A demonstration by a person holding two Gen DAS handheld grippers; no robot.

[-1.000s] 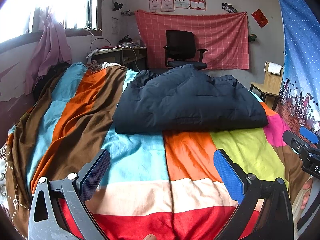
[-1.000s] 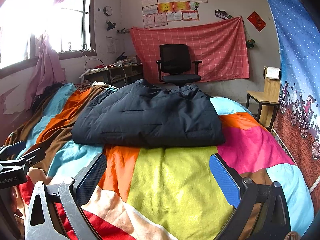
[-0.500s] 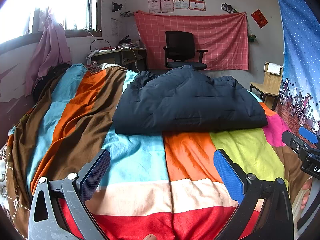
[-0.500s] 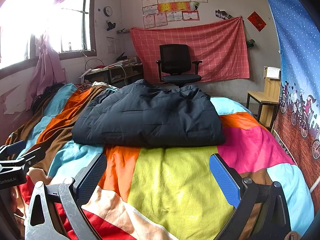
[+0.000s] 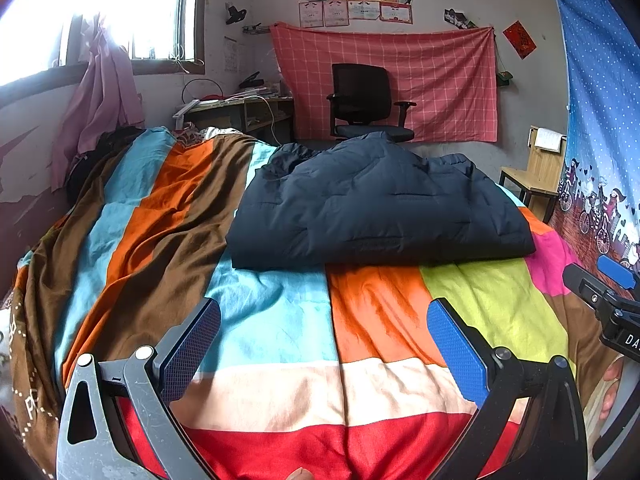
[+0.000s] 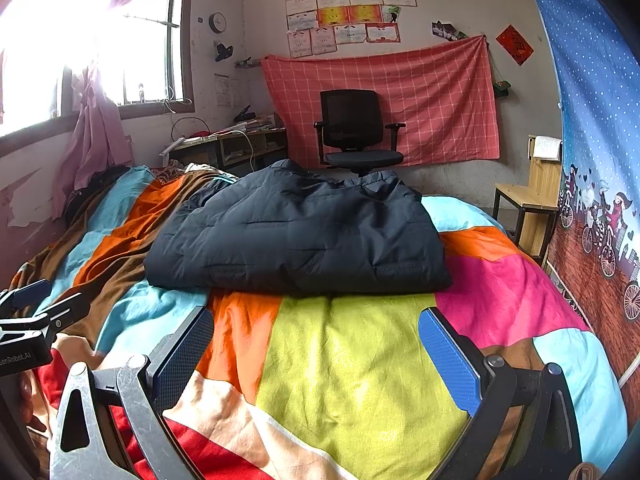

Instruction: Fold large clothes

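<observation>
A dark navy puffer jacket [image 5: 380,208] [image 6: 296,232] lies folded into a thick rectangle on a multicoloured striped blanket [image 5: 280,320] [image 6: 352,360] that covers the bed. My left gripper [image 5: 324,344] hovers over the blanket in front of the jacket, open, with nothing between its blue pads. My right gripper [image 6: 316,352] is also open and empty, a little to the right, short of the jacket's near edge. In the left wrist view the right gripper [image 5: 612,292] shows at the right edge. The right wrist view catches the left gripper [image 6: 28,320] at its left edge.
A black office chair [image 5: 364,104] stands beyond the bed before a red checked cloth [image 5: 400,80] on the wall. A cluttered desk [image 5: 236,112] sits under the window at left. A wooden stool [image 5: 532,176] and a blue printed curtain [image 5: 600,120] are at right.
</observation>
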